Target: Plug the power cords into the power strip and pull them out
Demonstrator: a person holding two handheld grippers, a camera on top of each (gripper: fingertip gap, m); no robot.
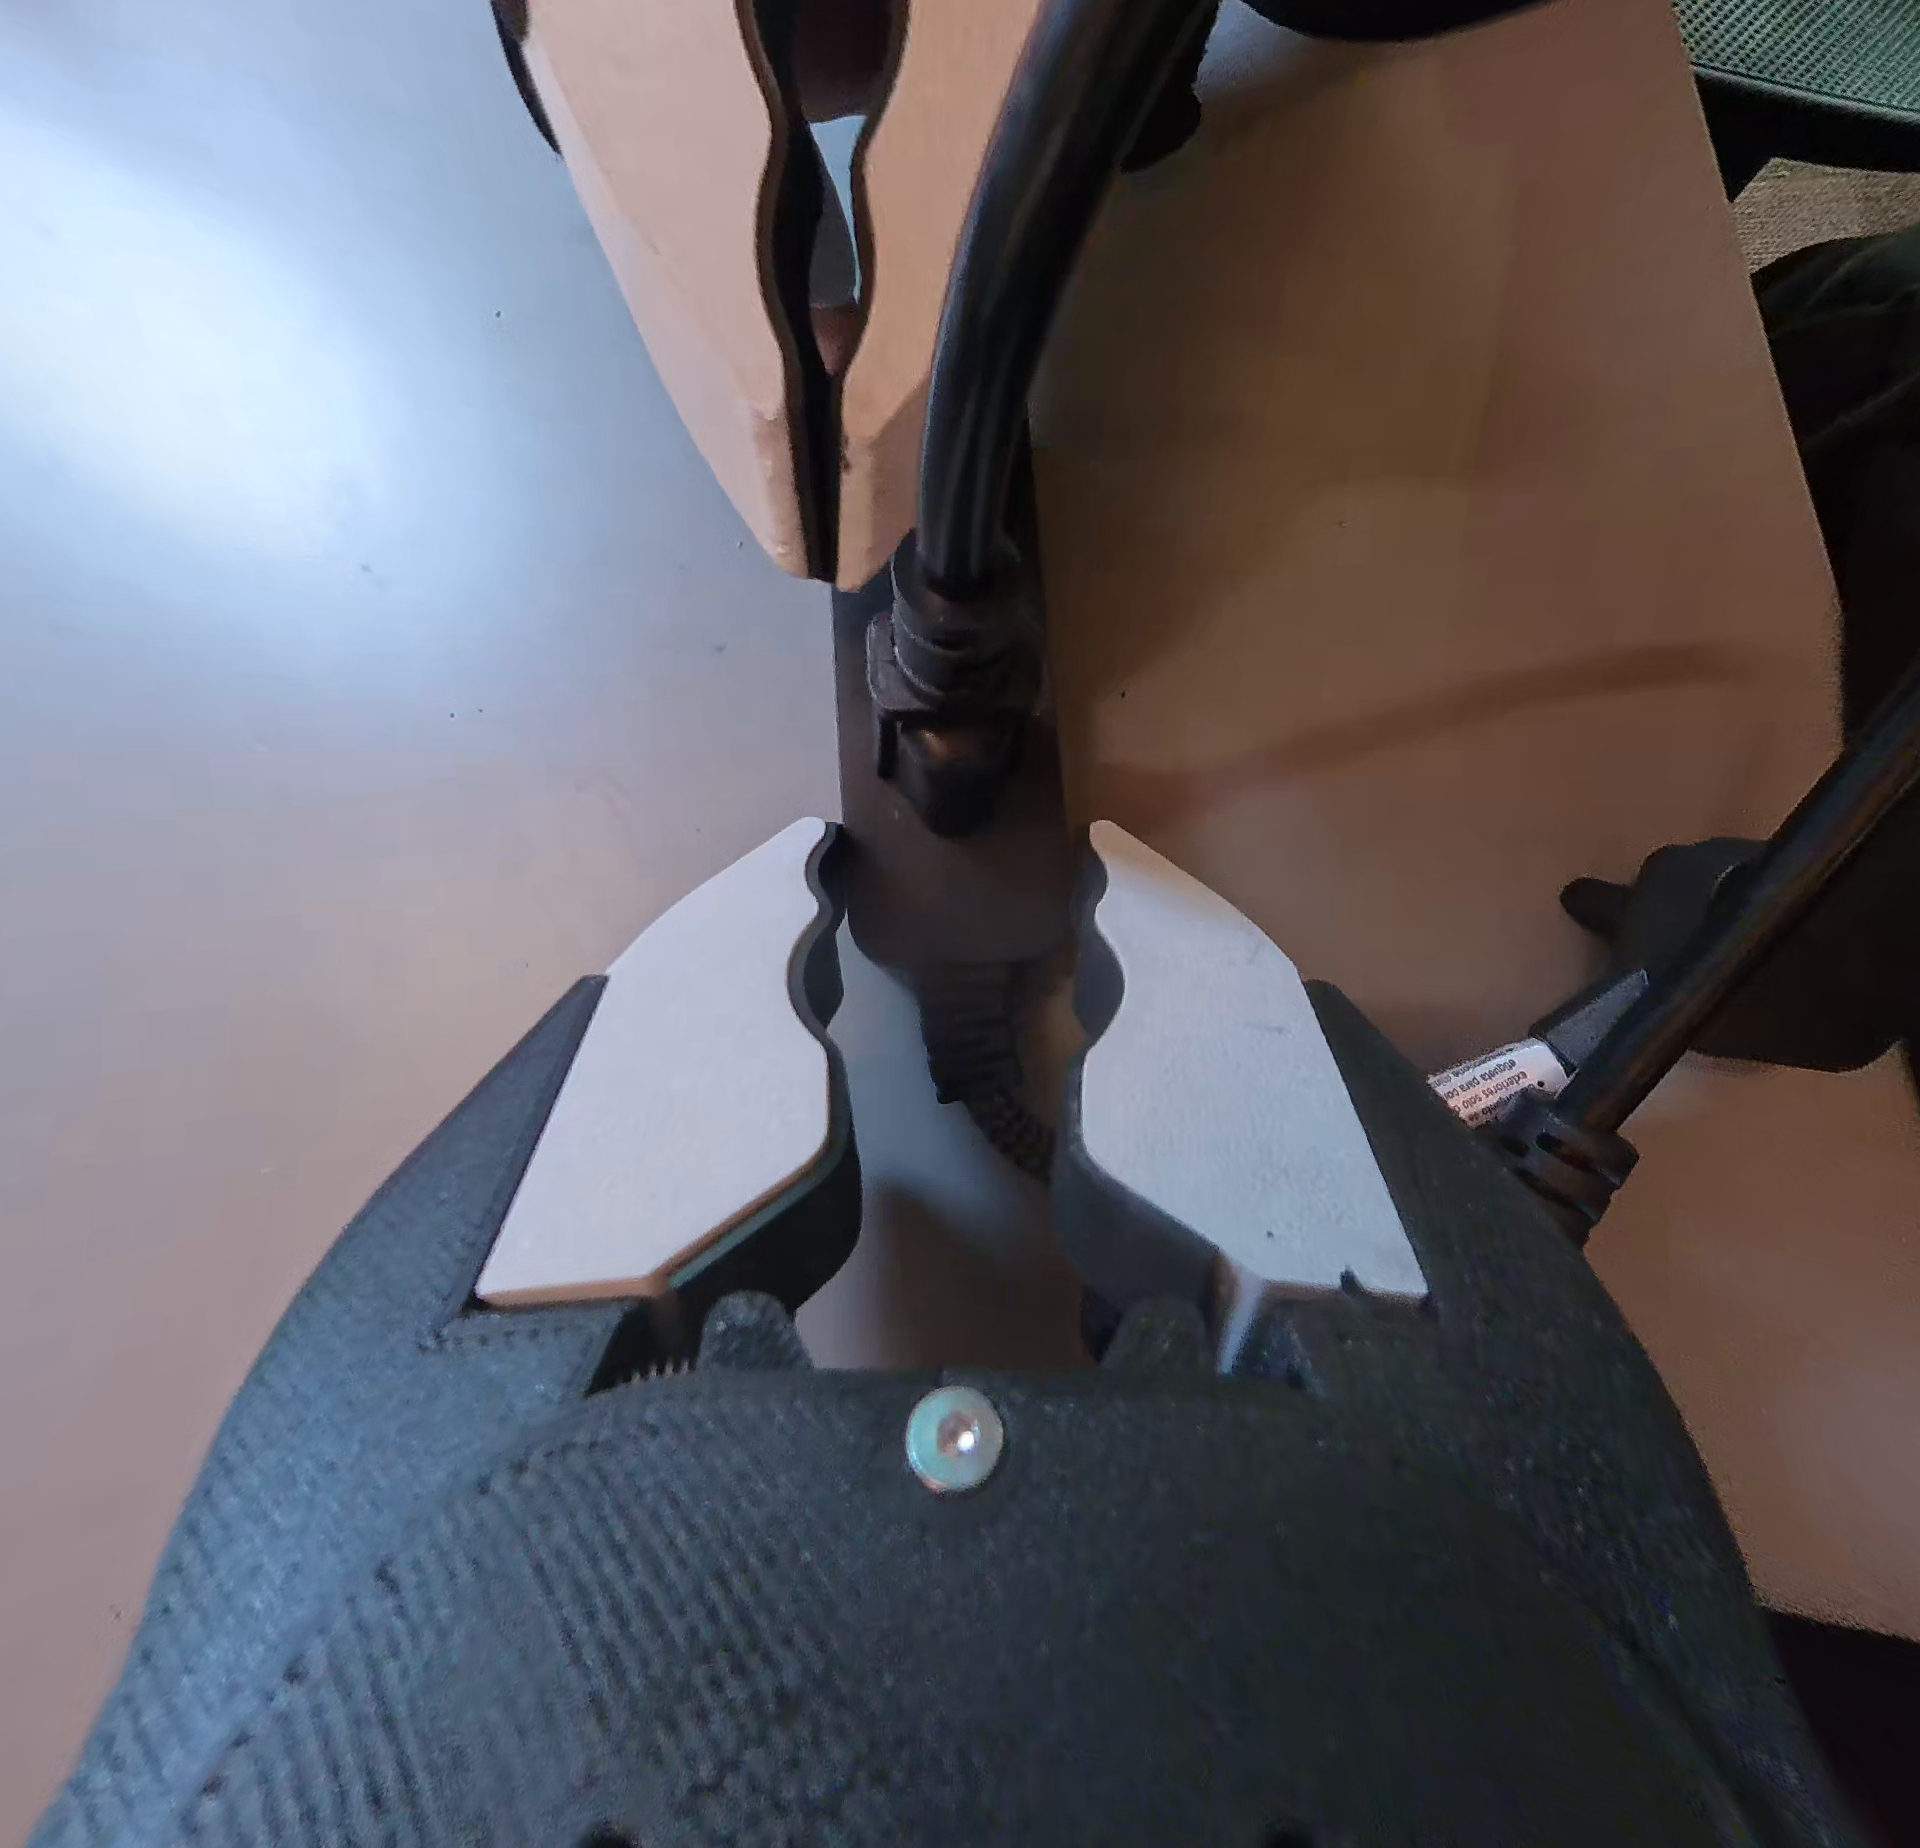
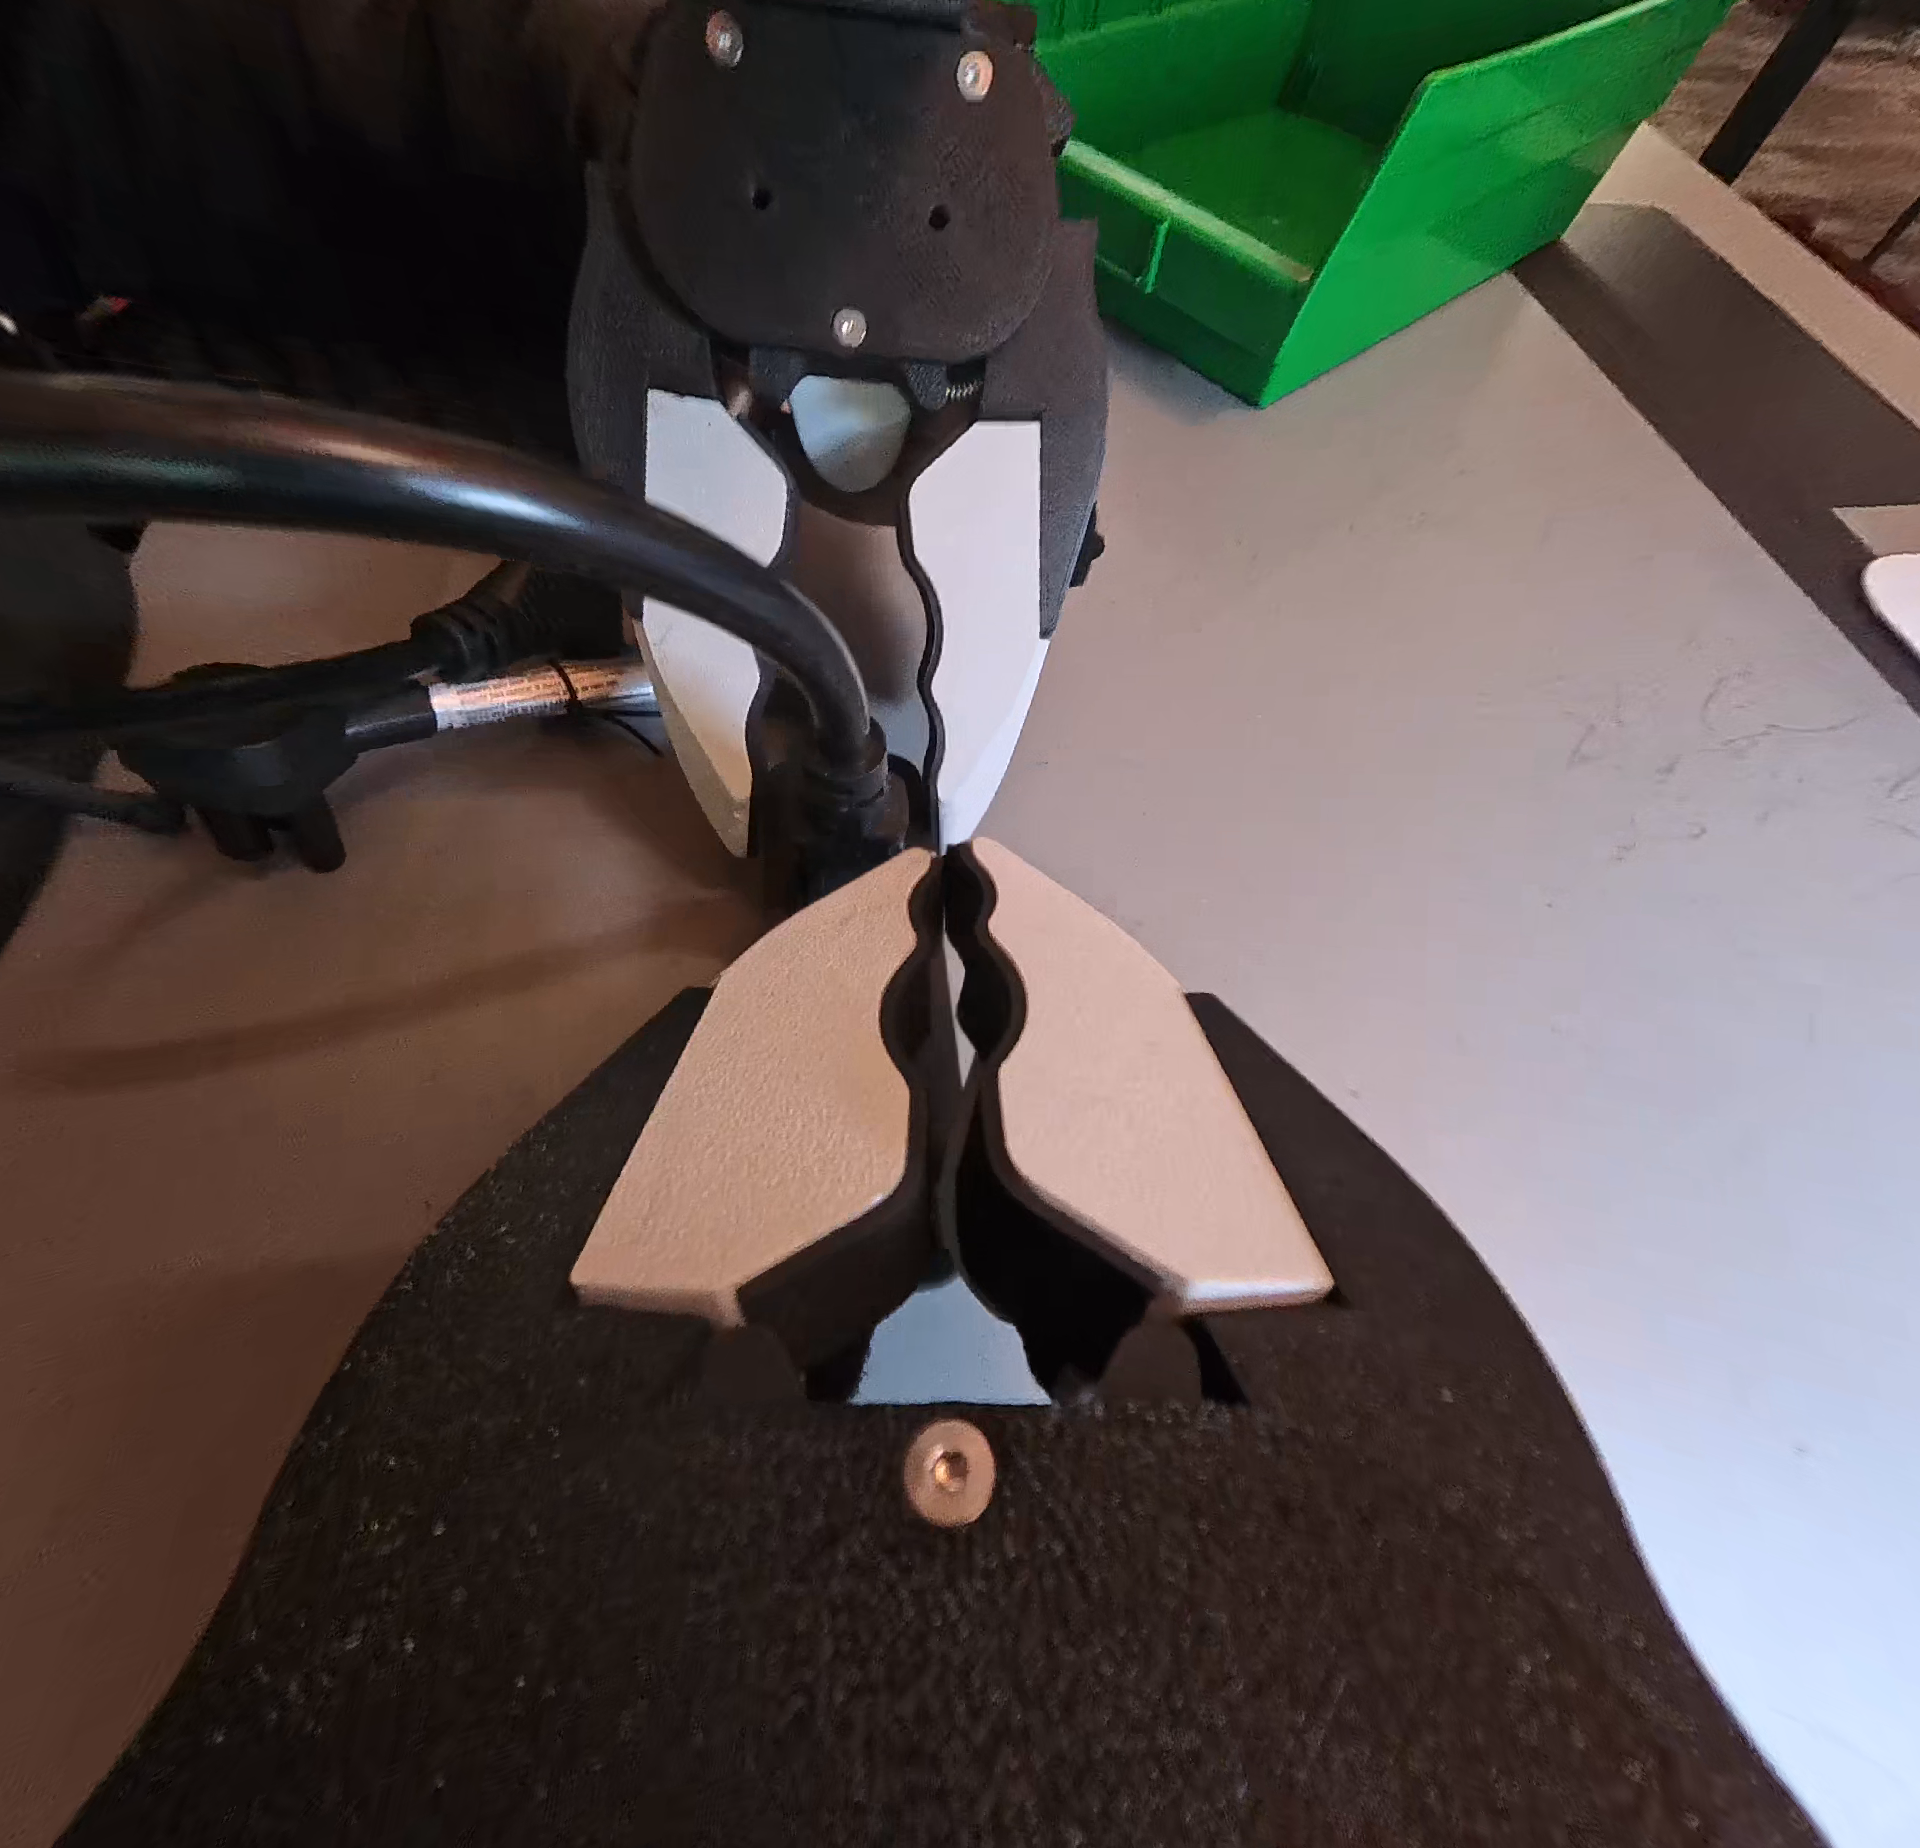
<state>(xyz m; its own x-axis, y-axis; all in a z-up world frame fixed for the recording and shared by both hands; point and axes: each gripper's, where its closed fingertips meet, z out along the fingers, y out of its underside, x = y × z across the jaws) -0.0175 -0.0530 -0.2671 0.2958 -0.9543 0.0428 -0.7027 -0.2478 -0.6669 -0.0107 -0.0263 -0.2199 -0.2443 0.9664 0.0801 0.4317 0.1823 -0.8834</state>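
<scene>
Two grippers are seen: the left gripper [image 1: 961, 853] is clamped on the strip [image 1: 956, 894]; the right gripper [image 2: 943, 853], pressed together, sits just beside the plug [image 1: 940, 718].

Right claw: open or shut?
Shut. In the right wrist view the right claw has its fingertips touching with nothing between them, just beside the plug seated in the power strip.

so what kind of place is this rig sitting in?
Likely an office or lab workbench: a smooth pale tabletop, a green plastic parts bin at its far edge, and a mesh-backed office chair beside it. Black power cords lie across the desk.
</scene>
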